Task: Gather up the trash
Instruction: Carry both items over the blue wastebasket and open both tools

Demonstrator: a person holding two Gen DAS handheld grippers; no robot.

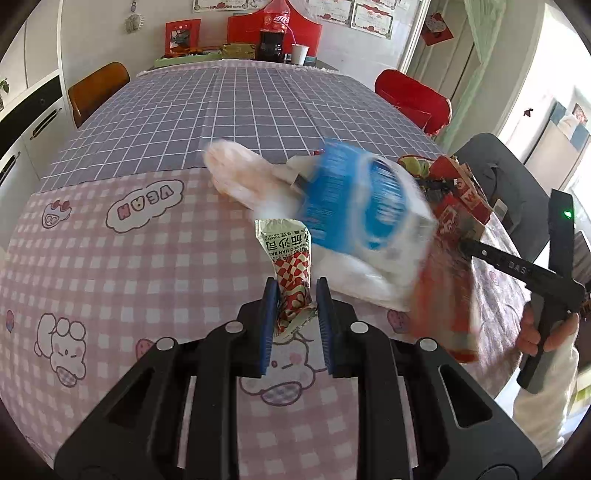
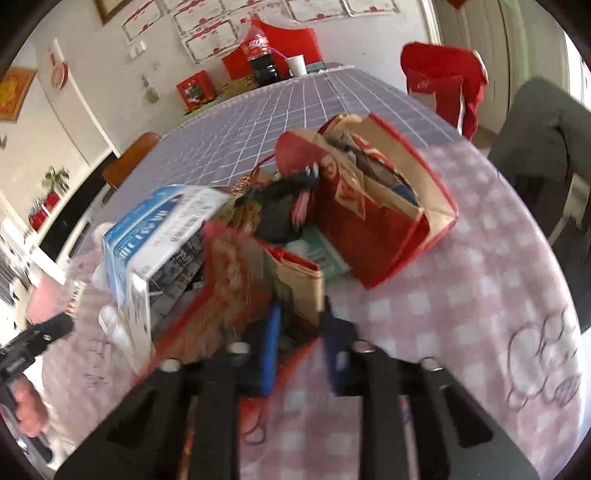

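One view only — sauce packet (image 1: 291, 269) in left tool (image 1: 294, 314)

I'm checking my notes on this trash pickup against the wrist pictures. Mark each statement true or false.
1. The left gripper pinches a red-and-white checked sauce sachet. True.
2. The blue-and-white carton lies flat on the floor. False: it is off the floor, over the pink checked tablecloth, blurred.
3. A cola bottle stands at the table's far end. True.
4. The white paper cup sits beside the left gripper. False: it is at the far end, next to the bottle.
5. The open red paper bag is empty. False: crumpled wrappers fill it.
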